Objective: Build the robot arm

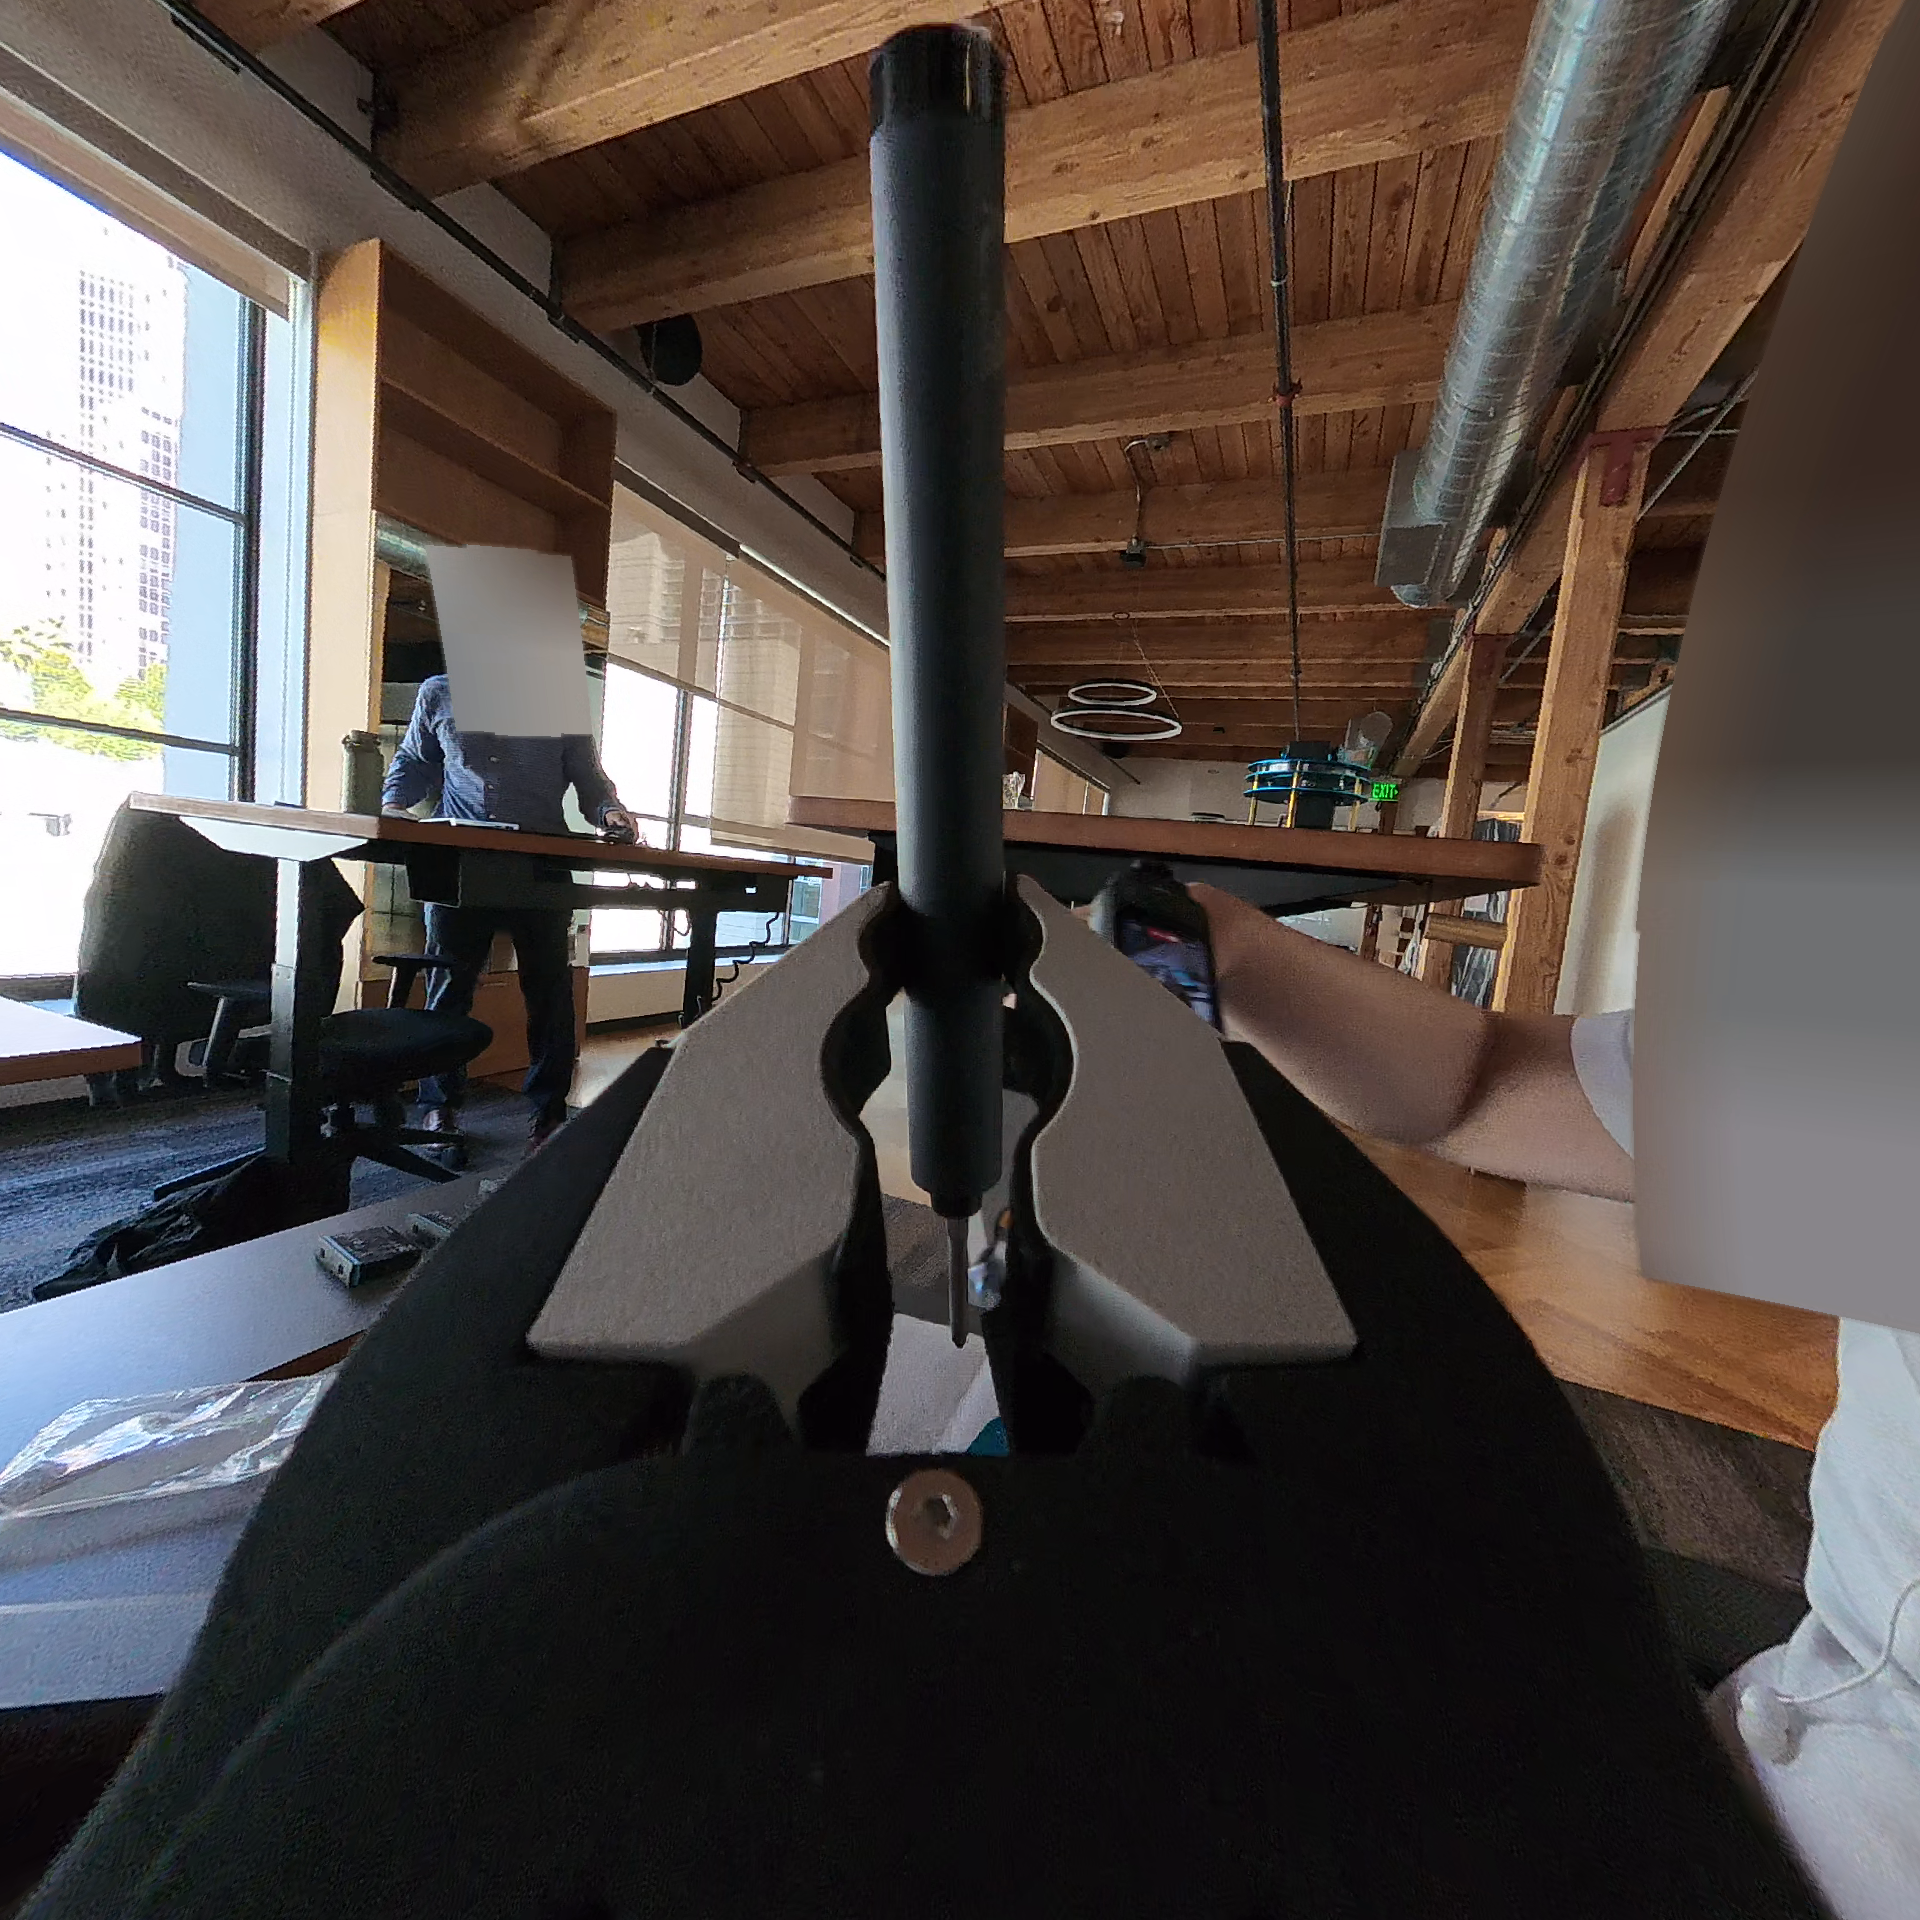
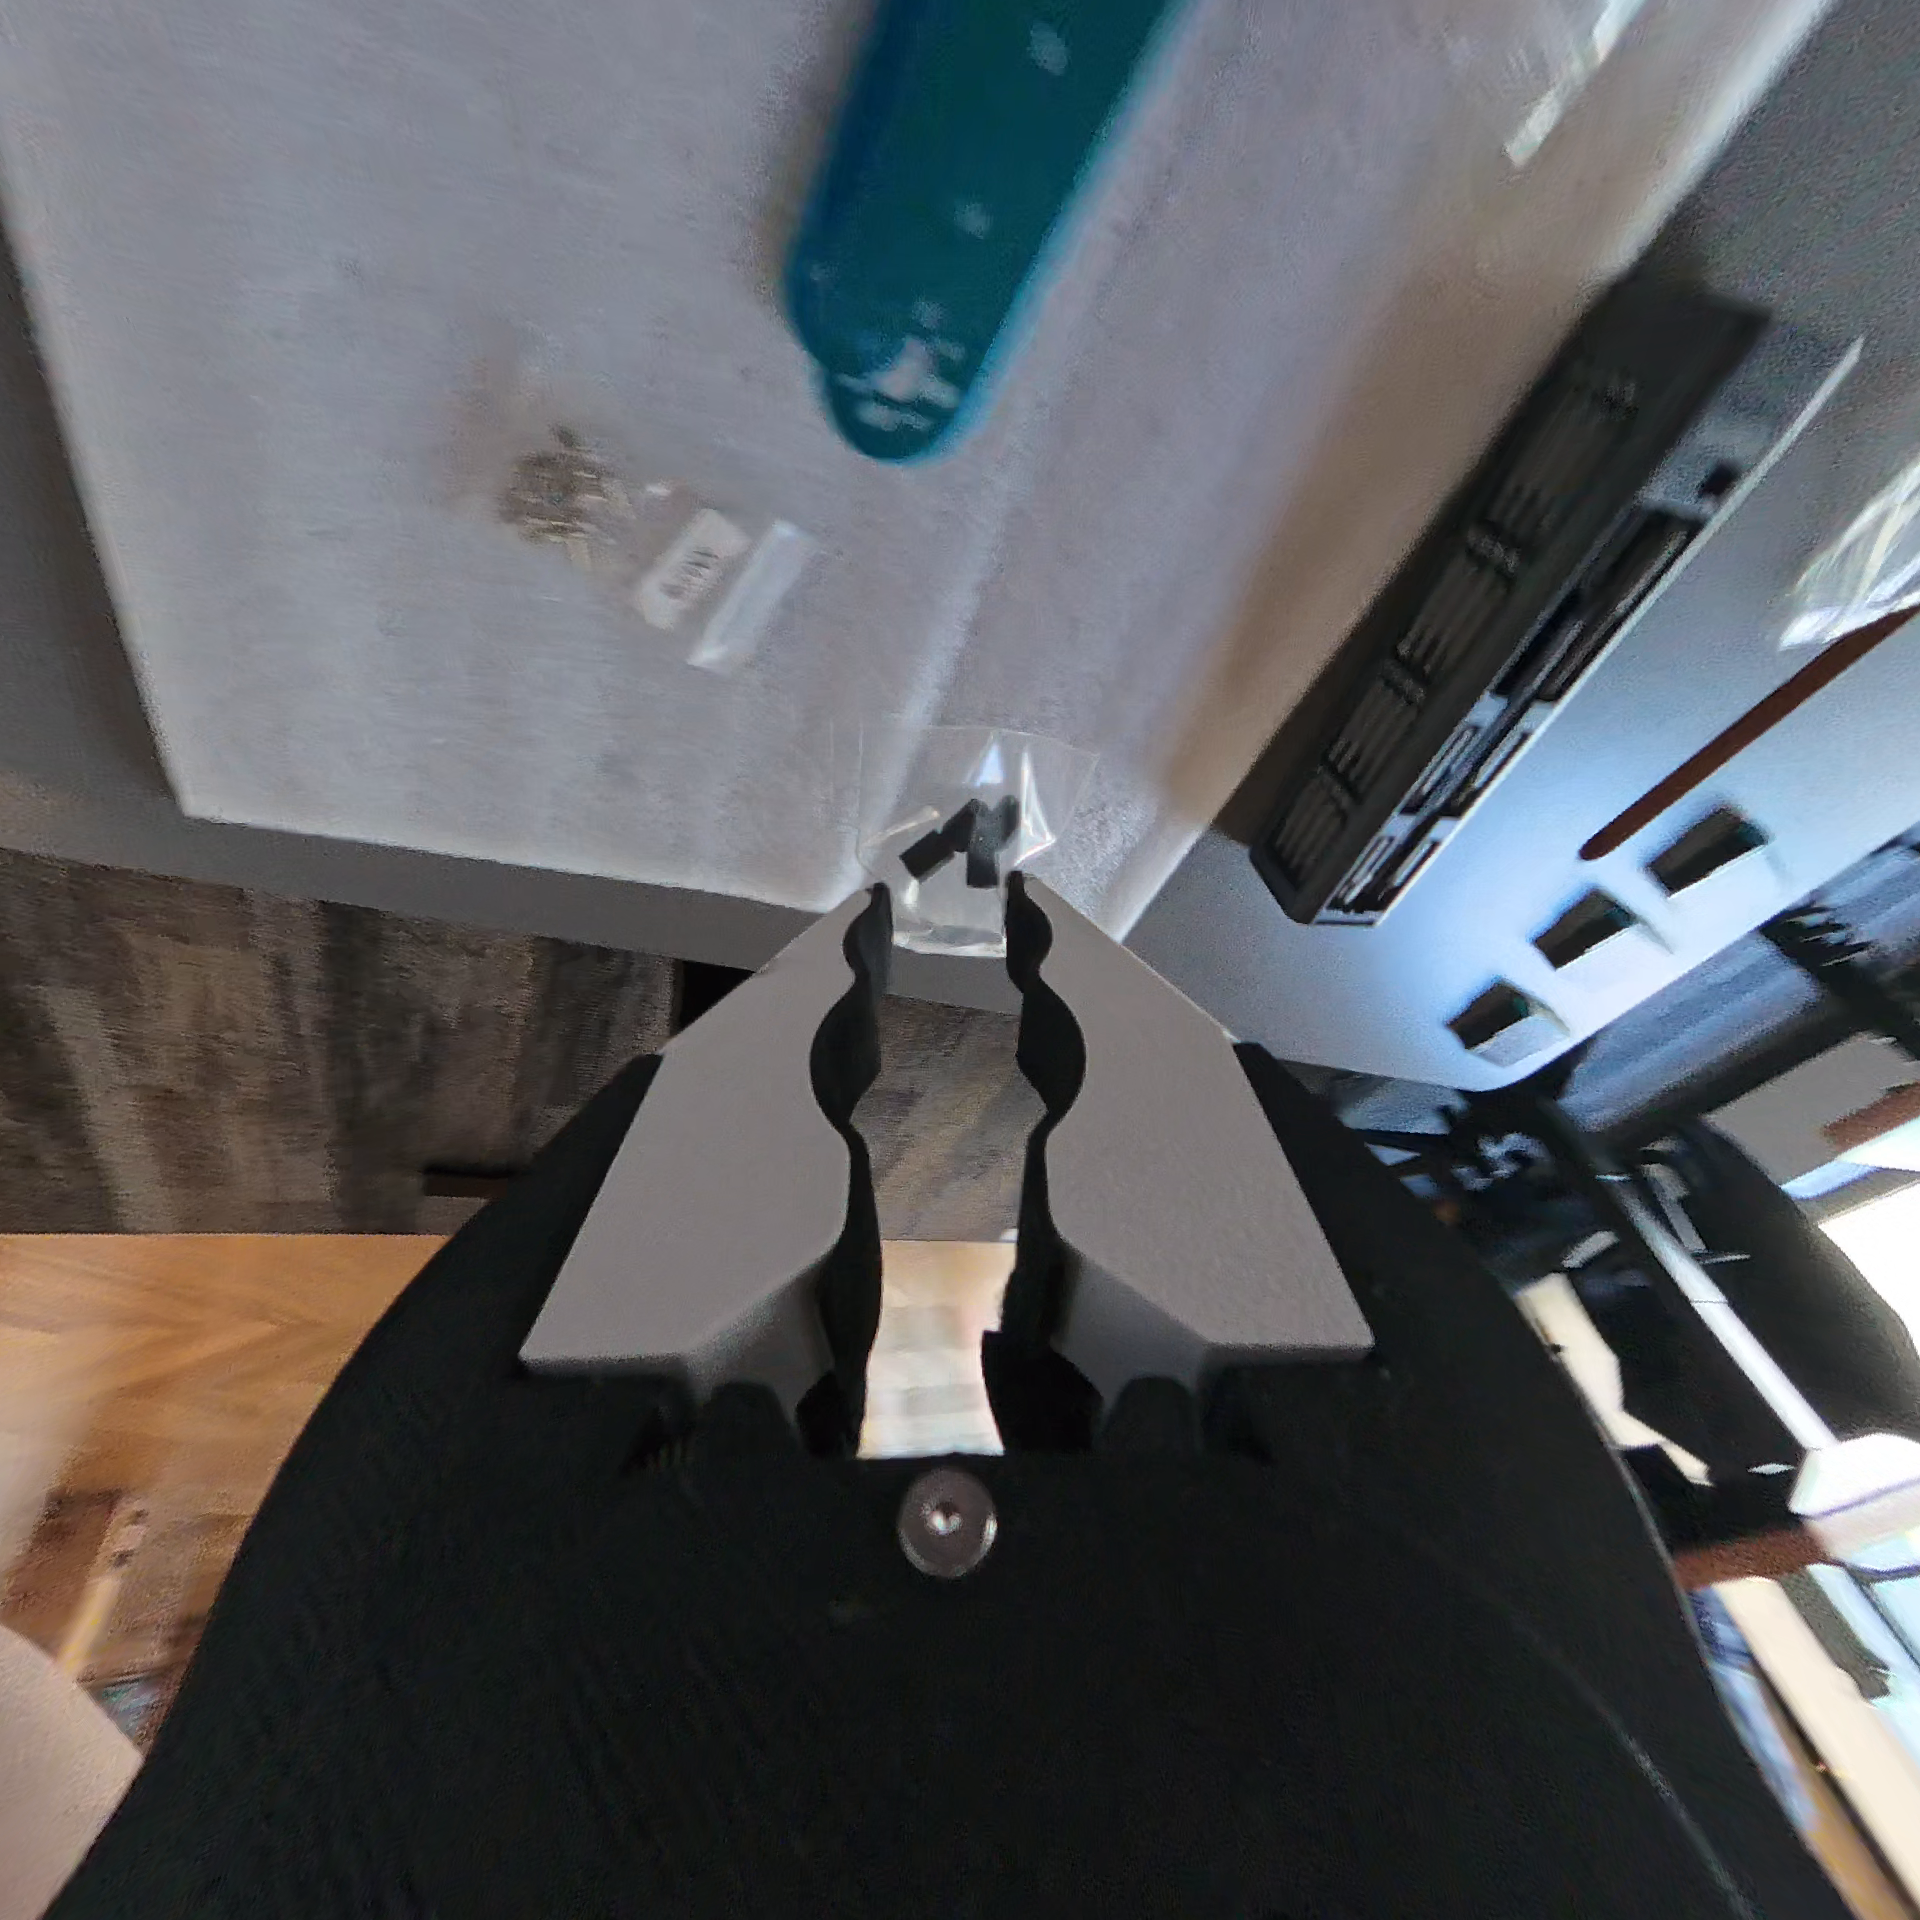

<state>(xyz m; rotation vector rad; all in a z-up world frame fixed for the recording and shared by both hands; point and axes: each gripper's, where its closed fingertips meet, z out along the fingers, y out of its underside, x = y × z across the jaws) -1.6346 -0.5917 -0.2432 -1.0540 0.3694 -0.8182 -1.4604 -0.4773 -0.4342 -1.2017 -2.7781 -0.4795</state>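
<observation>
**Left claw grips a screwdriver; right claw stands spread at a small bag**

In the left wrist view, the left claw (image 1: 951, 925) is pressed around a dark grey screwdriver (image 1: 940, 582). The two fingers pinch its round handle in the notch near their tips, so the handle stands up toward the wooden ceiling and the thin metal bit (image 1: 958, 1283) points back toward the camera, between the fingers. Such a hold probably keeps the tool steady along its length. Just behind the fingers, on the right, a bare forearm (image 1: 1382, 1070) reaches across with a dark device (image 1: 1164, 951) at its end; I cannot tell what this is. Lower left, a clear plastic bag (image 1: 145, 1439) lies on the desk (image 1: 208, 1320). Far behind, a person (image 1: 499, 831) stands at another desk near the windows.

In the right wrist view, which is blurred, the right claw (image 2: 948, 899) is spread and holds nothing. Its tips are just beside a small clear bag (image 2: 961, 821) with dark little parts inside, lying at the corner of a white mat (image 2: 416, 364). Farther on the mat there is a teal oblong piece (image 2: 935, 229) and some small pale parts (image 2: 675, 561). To the right of the mat, a dark case with rows of bits (image 2: 1475, 644) lies open.
</observation>
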